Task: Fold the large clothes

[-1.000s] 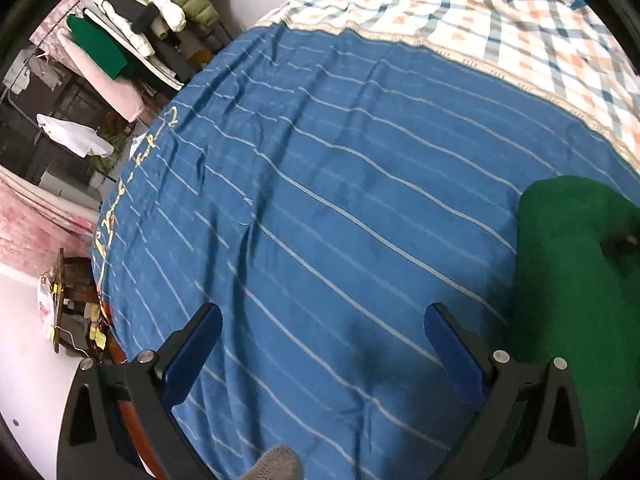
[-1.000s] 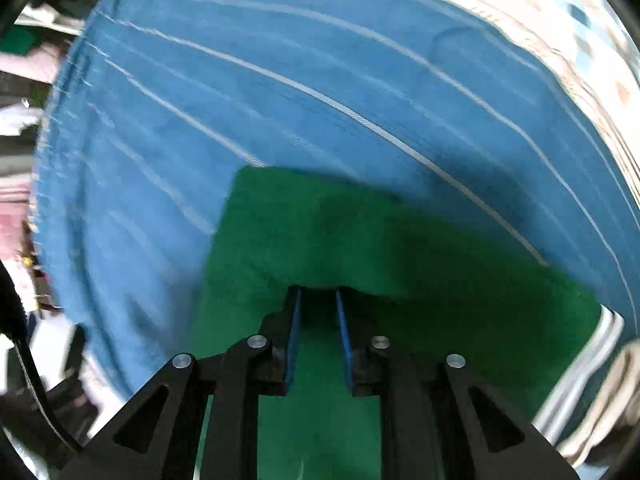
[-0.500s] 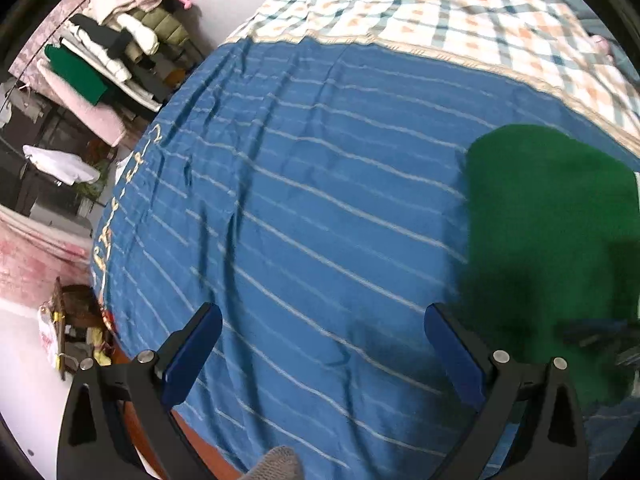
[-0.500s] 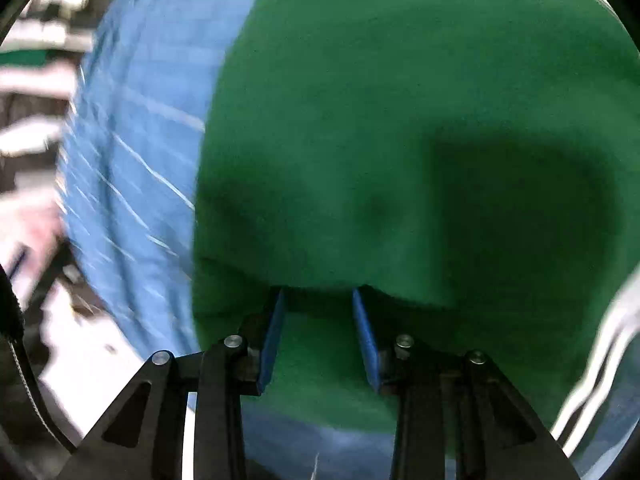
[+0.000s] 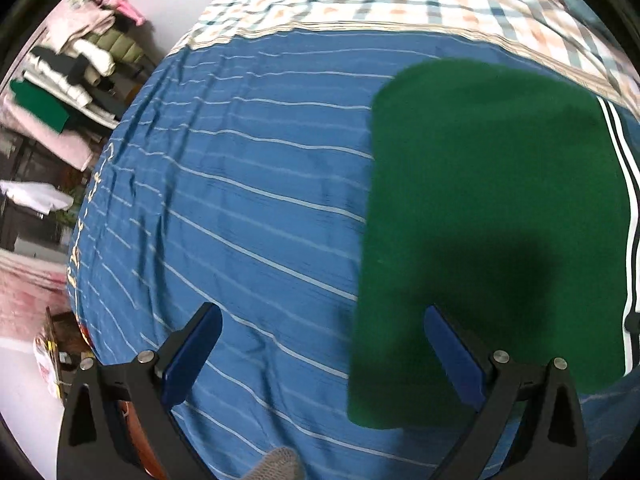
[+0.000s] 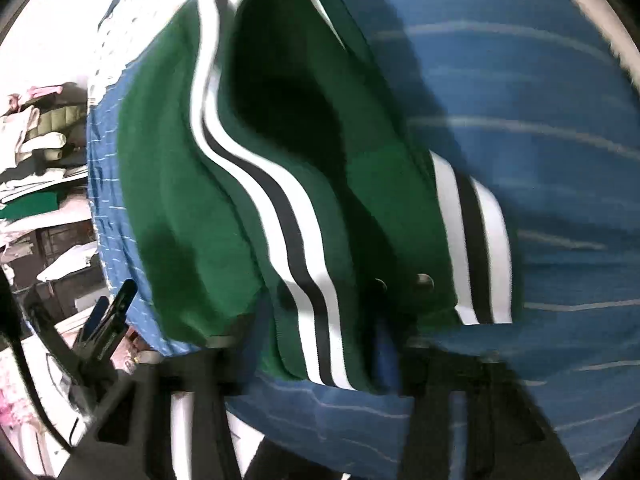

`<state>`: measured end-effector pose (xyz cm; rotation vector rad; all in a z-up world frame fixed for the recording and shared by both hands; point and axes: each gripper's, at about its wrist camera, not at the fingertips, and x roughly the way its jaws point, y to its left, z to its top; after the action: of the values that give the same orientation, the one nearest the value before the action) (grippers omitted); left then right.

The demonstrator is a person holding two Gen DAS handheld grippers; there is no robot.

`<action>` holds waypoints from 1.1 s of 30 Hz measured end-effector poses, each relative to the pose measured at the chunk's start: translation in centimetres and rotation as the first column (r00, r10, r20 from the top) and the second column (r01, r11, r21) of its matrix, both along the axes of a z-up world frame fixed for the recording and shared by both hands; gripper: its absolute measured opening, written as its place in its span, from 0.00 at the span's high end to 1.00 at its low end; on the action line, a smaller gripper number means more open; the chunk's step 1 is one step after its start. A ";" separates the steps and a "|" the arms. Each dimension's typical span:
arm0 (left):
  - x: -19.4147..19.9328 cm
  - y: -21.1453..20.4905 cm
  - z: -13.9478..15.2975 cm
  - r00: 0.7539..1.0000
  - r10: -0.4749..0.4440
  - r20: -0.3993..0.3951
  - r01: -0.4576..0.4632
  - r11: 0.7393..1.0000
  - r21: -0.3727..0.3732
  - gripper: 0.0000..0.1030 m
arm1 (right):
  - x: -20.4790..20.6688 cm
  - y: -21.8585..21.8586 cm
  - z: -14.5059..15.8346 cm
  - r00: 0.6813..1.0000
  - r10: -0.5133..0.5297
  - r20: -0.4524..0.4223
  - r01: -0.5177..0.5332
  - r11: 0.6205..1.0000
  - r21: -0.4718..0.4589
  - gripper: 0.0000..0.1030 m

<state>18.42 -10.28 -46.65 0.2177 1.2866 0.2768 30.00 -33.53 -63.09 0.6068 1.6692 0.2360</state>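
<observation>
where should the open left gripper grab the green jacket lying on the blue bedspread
Probably the plain near-left corner of the green jacket, approached from the left over the blue striped bedspread. There the folded cloth ends in a clean edge on flat fabric, so one finger of the left gripper can slide under. The striped hem lies along the far right side, by the right gripper.
</observation>
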 end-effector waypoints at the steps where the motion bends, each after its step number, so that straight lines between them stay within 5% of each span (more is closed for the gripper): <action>1: -0.2 -0.4 0.3 1.000 -0.015 0.010 0.015 1.000 0.005 0.00 | -0.3 0.6 -0.2 1.000 0.001 0.025 -0.001 1.000 -0.016 0.96; 6: -0.3 -1.9 0.1 0.998 -0.058 0.008 0.058 0.998 0.027 0.00 | -2.9 -3.2 5.0 0.976 -0.150 0.158 0.166 0.982 -0.089 0.98; 10: 0.2 -2.9 -2.1 0.997 -0.081 -0.020 0.081 0.997 0.015 0.00 | -3.6 -4.8 0.5 0.988 -0.155 0.025 0.157 0.980 -0.124 0.98; 13: 0.4 -2.9 -1.8 0.996 -0.085 -0.016 0.086 0.996 0.019 0.00 | -2.6 -4.5 -2.0 0.992 -0.110 -0.061 0.103 0.990 -0.100 0.88; 14: 0.5 -2.8 -1.5 0.997 -0.083 -0.010 0.083 0.996 0.019 0.00 | -2.1 -4.6 -1.2 0.994 -0.096 -0.052 0.090 0.990 -0.111 0.77; 16: 0.7 -2.6 -1.1 0.997 -0.072 -0.003 0.072 0.997 0.014 0.00 | -1.3 -5.1 1.6 0.996 -0.079 0.042 0.085 0.984 -0.156 0.62; 18: 0.9 -2.4 -1.2 0.998 -0.062 0.000 0.062 0.998 0.008 0.00 | -0.5 -6.0 4.1 0.981 -0.115 0.156 0.132 0.986 -0.101 0.47; 20: 1.2 -2.4 -1.4 0.999 -0.053 -0.005 0.053 0.999 0.005 0.00 | 1.0 -6.0 4.0 0.975 -0.135 0.178 0.137 0.991 0.003 0.44; 23: 1.4 -2.4 -1.5 0.999 -0.037 -0.014 0.037 0.999 -0.005 0.00 | 3.3 -5.6 1.7 0.976 -0.134 0.172 0.130 0.991 0.035 0.44; 25: 1.5 -2.5 -1.6 0.999 -0.032 -0.026 0.031 0.999 -0.022 0.00 | 4.6 -4.6 0.1 0.980 -0.125 0.157 0.113 0.990 0.087 0.54; 26: 1.5 -2.5 -1.6 0.999 -0.029 -0.031 0.028 0.999 -0.031 0.00 | 5.1 -4.2 -0.4 0.980 -0.116 0.159 0.103 0.991 0.086 0.83; 27: 1.6 -2.5 -1.6 0.999 -0.029 -0.034 0.028 0.999 -0.037 0.00 | 5.4 -3.7 -0.6 0.984 -0.095 0.150 0.082 0.993 0.086 0.98; 33: 1.7 -3.1 -1.2 0.999 -0.039 -0.029 0.036 0.995 -0.092 0.00 | 5.9 -3.7 0.4 0.968 -0.127 0.216 0.155 0.981 -0.118 0.98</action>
<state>20.16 -13.40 -47.89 0.1684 1.3214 0.1819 35.94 -37.24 -62.70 0.5771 1.4213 0.0796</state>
